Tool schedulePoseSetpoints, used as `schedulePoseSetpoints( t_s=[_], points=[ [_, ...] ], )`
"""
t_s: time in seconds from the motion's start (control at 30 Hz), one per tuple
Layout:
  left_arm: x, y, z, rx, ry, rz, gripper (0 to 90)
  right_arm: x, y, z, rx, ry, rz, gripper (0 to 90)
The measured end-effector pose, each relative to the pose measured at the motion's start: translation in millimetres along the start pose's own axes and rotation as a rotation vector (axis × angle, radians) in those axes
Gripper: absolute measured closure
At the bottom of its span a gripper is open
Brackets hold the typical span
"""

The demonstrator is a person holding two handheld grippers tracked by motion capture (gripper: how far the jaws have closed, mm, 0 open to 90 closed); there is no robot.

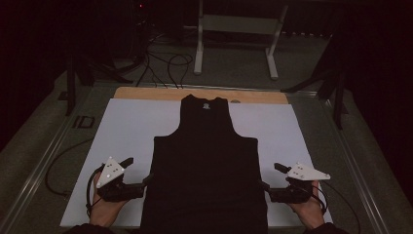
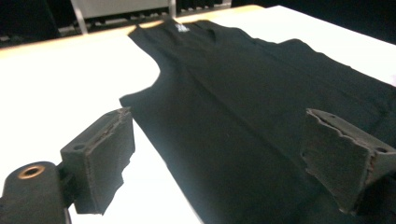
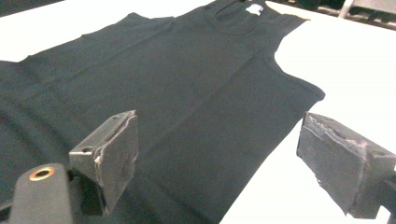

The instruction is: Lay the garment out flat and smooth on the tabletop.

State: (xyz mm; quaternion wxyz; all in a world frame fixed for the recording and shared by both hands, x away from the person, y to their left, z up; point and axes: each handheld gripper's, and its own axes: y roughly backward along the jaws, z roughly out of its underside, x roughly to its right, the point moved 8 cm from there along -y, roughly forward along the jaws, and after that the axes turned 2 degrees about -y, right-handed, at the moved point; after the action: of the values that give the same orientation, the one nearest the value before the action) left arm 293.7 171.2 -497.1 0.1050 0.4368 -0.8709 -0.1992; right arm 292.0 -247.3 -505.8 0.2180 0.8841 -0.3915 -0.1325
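A black sleeveless top [image 1: 204, 161] lies flat on a white sheet [image 1: 126, 126], neck towards the far edge, with a small white label inside the collar. My left gripper [image 1: 147, 180] is at the top's left side seam near the hem, with its jaws wide apart. In the left gripper view the left gripper [image 2: 219, 158] straddles the cloth's edge [image 2: 243, 93] without pinching it. My right gripper [image 1: 265, 186] mirrors it at the right side seam. In the right gripper view the right gripper [image 3: 219, 158] hangs open above the fabric [image 3: 177, 79], nothing between the pads.
The sheet covers a wooden tabletop [image 1: 146, 92] with metal rails along both sides. Beyond the far edge, cables [image 1: 165, 63] trail on the floor by a white frame [image 1: 199, 44]. Black stand legs [image 1: 73, 83] flank the table's far corners.
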Motion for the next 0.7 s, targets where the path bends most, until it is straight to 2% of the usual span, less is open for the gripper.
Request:
schedulePoseSetpoints(
  t_s=[0.13, 0.27, 0.5, 0.7],
  points=[
    [-5.8, -6.3, -3.3, -0.025, -0.015, 0.006, 3.8, 6.9, -5.0, -8.1, 0.016, 0.009, 0.02, 11.0],
    [-13.6, -12.0, -5.2, -0.02, -0.01, 0.003, 1.4, 11.5, -9.7, -12.2, 0.023, 0.009, 0.037, 10.3],
    [-27.0, -13.4, -7.4, 0.035, 0.008, -0.008, 0.0, 17.8, -15.7, -21.2, 0.053, 0.023, 0.059, 9.6],
    [-33.1, -11.1, -8.8, 0.07, 0.003, -0.013, 0.0, 24.7, -17.5, -24.1, 0.074, 0.013, 0.081, 9.6]
  ],
)
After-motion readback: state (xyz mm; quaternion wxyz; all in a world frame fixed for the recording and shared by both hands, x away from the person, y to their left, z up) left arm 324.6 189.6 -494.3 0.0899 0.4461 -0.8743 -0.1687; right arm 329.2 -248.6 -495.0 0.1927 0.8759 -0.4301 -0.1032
